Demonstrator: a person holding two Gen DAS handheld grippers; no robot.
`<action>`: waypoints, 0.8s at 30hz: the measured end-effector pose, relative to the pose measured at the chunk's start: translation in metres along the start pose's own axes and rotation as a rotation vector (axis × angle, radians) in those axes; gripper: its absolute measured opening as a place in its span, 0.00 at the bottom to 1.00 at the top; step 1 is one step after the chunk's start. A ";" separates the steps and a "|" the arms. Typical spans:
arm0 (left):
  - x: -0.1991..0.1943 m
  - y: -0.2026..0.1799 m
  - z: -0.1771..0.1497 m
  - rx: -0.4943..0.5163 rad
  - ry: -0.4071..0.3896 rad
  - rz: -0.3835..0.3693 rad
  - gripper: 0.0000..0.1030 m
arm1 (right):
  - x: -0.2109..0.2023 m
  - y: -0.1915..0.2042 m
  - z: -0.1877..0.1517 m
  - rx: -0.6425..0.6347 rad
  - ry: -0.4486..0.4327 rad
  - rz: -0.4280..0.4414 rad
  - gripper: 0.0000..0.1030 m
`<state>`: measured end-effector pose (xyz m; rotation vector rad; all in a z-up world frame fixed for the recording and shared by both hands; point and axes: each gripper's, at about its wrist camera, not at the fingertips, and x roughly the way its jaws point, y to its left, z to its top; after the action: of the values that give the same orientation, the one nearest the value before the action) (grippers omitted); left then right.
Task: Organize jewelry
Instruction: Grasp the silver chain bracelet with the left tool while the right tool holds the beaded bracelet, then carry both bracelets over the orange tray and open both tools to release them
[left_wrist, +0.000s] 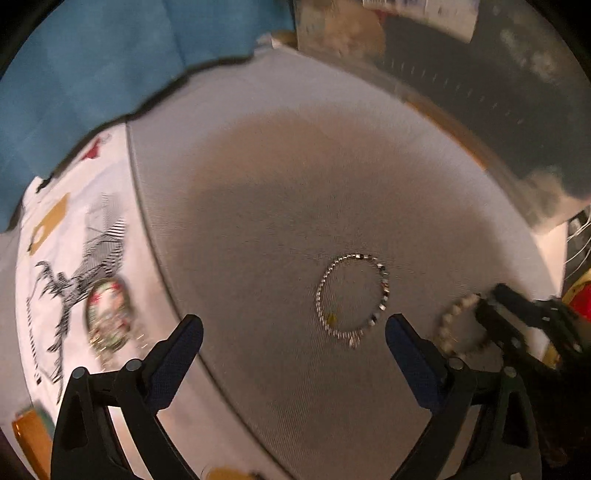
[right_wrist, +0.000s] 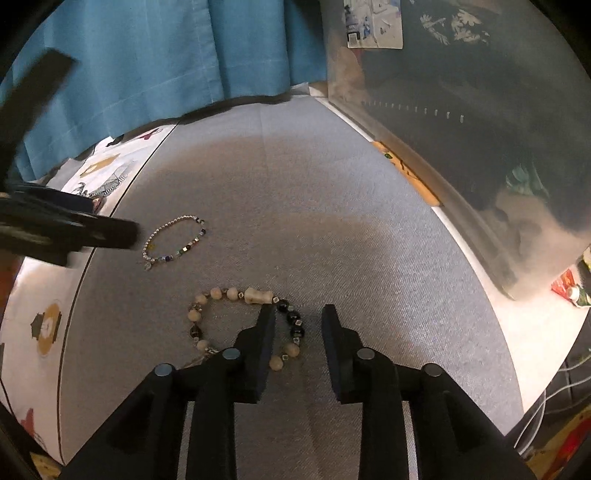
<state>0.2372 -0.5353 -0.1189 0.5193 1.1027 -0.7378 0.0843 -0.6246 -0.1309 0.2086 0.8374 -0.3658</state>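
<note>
A thin silver bracelet (left_wrist: 351, 299) with small coloured cube beads lies on the grey fabric mat (left_wrist: 277, 177); it also shows in the right wrist view (right_wrist: 173, 238). A chunky bracelet (right_wrist: 245, 321) of cream and black beads lies flat near the front; it shows blurred in the left wrist view (left_wrist: 461, 325). My left gripper (left_wrist: 293, 332) is open wide and empty, just short of the silver bracelet. My right gripper (right_wrist: 299, 314) is open, its fingers astride the black-bead side of the chunky bracelet, touching the mat.
A white patterned cloth (left_wrist: 70, 266) lies left of the mat with a round colourful trinket (left_wrist: 109, 314) on it. A blue curtain (right_wrist: 166, 55) hangs behind. A dark box wall (right_wrist: 480, 147) runs along the right. The left gripper (right_wrist: 74, 229) shows in the right wrist view.
</note>
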 end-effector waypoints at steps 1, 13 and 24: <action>0.009 -0.001 0.003 0.000 0.020 0.020 0.84 | 0.000 -0.001 0.000 0.005 -0.007 0.005 0.32; 0.000 -0.010 0.002 -0.010 0.034 -0.099 0.01 | -0.003 0.006 0.001 0.031 -0.024 0.058 0.08; -0.125 0.017 -0.035 -0.053 -0.155 -0.132 0.01 | -0.074 0.017 0.021 0.011 -0.125 0.057 0.08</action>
<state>0.1967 -0.4656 -0.0163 0.3407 1.0161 -0.8474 0.0601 -0.5985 -0.0603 0.2172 0.7054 -0.3271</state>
